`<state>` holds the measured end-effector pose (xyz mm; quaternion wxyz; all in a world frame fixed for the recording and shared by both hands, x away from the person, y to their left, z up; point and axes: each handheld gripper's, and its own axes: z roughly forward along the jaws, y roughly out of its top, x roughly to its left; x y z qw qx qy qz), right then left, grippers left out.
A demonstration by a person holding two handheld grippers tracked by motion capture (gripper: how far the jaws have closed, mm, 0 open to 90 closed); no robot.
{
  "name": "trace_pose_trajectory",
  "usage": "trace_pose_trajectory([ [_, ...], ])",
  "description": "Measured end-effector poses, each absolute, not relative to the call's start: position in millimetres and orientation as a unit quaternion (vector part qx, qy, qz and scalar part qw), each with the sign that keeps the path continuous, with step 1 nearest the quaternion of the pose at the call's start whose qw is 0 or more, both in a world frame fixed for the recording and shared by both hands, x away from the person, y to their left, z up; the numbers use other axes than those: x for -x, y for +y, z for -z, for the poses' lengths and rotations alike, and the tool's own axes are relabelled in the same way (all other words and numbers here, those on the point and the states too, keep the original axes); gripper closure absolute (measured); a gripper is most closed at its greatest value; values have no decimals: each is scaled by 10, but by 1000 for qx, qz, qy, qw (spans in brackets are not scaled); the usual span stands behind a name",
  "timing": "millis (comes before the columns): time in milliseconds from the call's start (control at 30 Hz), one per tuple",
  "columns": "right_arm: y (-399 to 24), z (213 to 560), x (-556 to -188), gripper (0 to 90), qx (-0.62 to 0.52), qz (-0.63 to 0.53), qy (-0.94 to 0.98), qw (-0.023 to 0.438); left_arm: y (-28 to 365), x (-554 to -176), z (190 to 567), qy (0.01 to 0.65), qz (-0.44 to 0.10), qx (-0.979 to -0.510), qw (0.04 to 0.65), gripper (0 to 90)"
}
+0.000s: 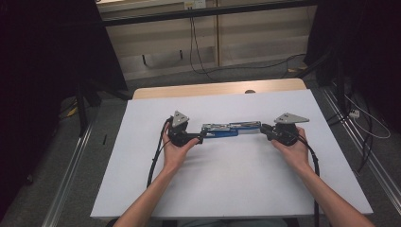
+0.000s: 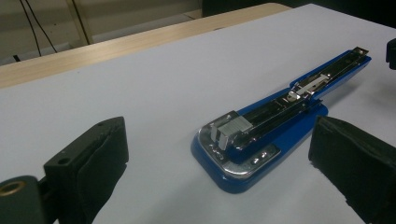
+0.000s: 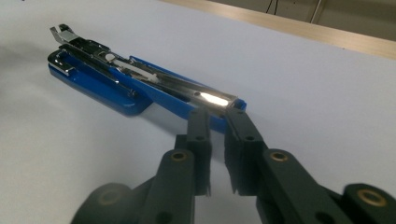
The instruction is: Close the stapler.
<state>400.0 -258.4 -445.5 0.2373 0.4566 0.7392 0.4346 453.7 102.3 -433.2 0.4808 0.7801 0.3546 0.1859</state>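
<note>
White-topped table (image 1: 227, 179), wooden far edge; opened blue stapler (image 1: 230, 129) flat at its middle.

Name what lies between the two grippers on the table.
A blue stapler, opened out flat, lies between the left gripper and right gripper, seen in the high view.

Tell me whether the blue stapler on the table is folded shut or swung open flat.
Swung open flat: the blue metal stapler lies stretched out on the white table, its shiny staple channel facing up.

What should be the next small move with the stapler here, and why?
Probably close the left gripper on the wide end of the stapler. Its jaws stand open on either side of that end without touching it, while the right gripper looks shut on the narrow end, so only one end is held.
</note>
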Motion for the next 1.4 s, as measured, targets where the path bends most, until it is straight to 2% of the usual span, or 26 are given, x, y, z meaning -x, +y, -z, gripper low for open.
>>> trace_pose_trajectory([
  [100,-2583,4482,-4005,900,-458,-427,745,230,1023,-4533,4335,355,-183,-782,479,50],
  [333,-2576,4516,-4022,900,-461,-408,755,226,1042,-4542,4342,365,-182,-781,473,75],
  [567,-2558,4541,-4035,900,-459,-400,761,224,1027,-4495,4345,350,-202,-785,469,178],
  [667,-2540,4550,-4042,900,-458,-398,764,221,1009,-4482,4353,337,-196,-793,467,315],
  [733,-2529,4558,-4046,900,-455,-395,767,220,997,-4475,4359,331,-182,-797,471,446],
  [767,-2524,4559,-4047,900,-455,-394,767,221,988,-4473,4362,332,-180,-797,472,466],
  [833,-2522,4557,-4048,900,-455,-395,767,221,971,-4476,4374,331,-166,-797,477,602],
  [1000,-2516,4559,-4050,900,-456,-392,768,221,919,-4464,4400,317,-152,-807,475,786],
  [1167,-2505,4563,-4056,900,-452,-388,772,220,870,-4489,4456,309,-144,-819,461,899],
  [1400,-2498,4565,-4071,900,-454,-381,775,219,835,-4519,4514,308,-143,-829,445,900],
])
